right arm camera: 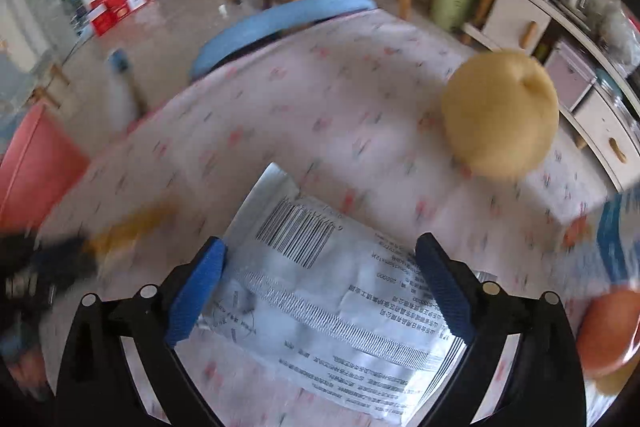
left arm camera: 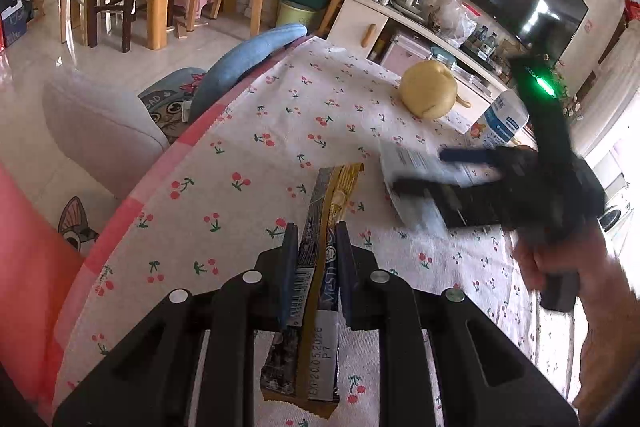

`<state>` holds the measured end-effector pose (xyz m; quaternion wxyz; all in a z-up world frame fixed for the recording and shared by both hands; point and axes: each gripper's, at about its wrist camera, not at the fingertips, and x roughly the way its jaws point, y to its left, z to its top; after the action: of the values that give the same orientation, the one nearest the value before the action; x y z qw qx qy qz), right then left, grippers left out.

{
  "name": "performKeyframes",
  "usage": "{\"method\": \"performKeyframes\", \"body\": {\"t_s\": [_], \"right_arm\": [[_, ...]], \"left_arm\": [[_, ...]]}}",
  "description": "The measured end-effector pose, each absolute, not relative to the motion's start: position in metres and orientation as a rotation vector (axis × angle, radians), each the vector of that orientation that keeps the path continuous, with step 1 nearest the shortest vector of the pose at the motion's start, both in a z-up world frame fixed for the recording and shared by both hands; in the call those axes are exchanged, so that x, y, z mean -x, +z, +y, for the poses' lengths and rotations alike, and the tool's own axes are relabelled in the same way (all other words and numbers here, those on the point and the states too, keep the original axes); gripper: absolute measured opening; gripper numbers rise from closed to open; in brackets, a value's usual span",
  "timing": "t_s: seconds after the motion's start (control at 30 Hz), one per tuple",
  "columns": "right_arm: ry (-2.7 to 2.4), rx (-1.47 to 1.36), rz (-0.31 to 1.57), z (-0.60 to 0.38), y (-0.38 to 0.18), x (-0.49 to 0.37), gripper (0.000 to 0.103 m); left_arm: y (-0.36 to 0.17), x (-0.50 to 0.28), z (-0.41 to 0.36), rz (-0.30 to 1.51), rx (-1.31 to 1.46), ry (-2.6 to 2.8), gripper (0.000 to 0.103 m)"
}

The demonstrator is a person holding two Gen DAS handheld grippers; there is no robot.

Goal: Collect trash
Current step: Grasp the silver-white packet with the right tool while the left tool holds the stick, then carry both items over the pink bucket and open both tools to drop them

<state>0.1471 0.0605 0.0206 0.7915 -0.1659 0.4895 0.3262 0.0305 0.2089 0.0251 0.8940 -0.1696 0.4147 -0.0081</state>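
Observation:
My left gripper (left arm camera: 316, 239) is shut on a long gold and grey snack wrapper (left arm camera: 334, 195), which it holds just over the cherry-print tablecloth (left arm camera: 248, 147). To its right a white plastic package (left arm camera: 404, 163) with a barcode lies flat on the cloth. In the left wrist view my right gripper (left arm camera: 420, 171) reaches over that package, blurred, with a person's hand (left arm camera: 560, 267) holding it. Seen from the right wrist, the right gripper (right arm camera: 322, 247) stands open, and its blue pads (right arm camera: 200, 287) straddle the white package (right arm camera: 320, 307) without pressing on it.
A yellow round fruit (right arm camera: 500, 115) sits on the table beyond the package. A water bottle (left arm camera: 505, 119) stands at the right, and an orange-red fruit (right arm camera: 612, 331) lies near the right edge. A blue chair back (left arm camera: 248, 59) borders the table's far side. A cabinet (left arm camera: 360, 23) stands behind.

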Motion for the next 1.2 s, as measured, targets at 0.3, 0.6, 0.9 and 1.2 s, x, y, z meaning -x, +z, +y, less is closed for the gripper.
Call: {"method": "performKeyframes", "body": {"t_s": [0.3,0.6,0.9,1.2], "right_arm": [[0.649,0.232,1.063,0.005,0.024,-0.029,0.096],[0.636,-0.062,1.043,-0.031,0.042,0.062,0.096],[0.633,0.181,0.991,0.006,0.025,0.08,0.096],[0.569,0.265,0.937,0.011,0.021,0.087,0.085]], "left_arm": [[0.019,-0.032,0.195,0.888,0.318,-0.047,0.02],[0.015,-0.03,0.167,0.903,0.235,-0.101,0.02],[0.011,-0.033,0.156,0.908,0.186,-0.106,0.027],[0.01,-0.033,0.145,0.886,0.108,-0.088,0.031]]}}
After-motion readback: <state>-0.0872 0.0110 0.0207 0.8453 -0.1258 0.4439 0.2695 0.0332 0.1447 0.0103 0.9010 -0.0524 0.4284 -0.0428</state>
